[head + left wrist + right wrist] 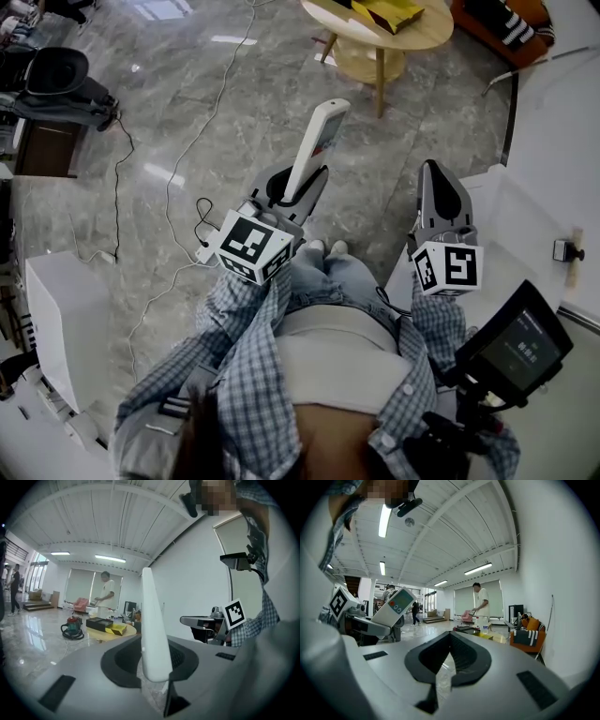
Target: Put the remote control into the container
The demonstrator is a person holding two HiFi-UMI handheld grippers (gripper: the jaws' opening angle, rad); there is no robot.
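A white remote control (317, 141) stands tilted upward out of my left gripper (298, 192), whose jaws are shut on its lower end. In the left gripper view the remote (152, 630) shows edge-on, rising between the jaws of the left gripper (154, 667). The right gripper view catches the remote's face (393, 606) with its screen and buttons, off to the left. My right gripper (433, 173) is held level to the right, shut with nothing between its jaws (450, 637). I cannot pick out the container for certain.
I stand on a grey marble floor crossed by cables (211, 103). A round wooden table (380, 42) with a yellow box is ahead. A white box (56, 319) sits at the left, a white tabletop (534, 216) at the right. A person (480, 604) stands farther off.
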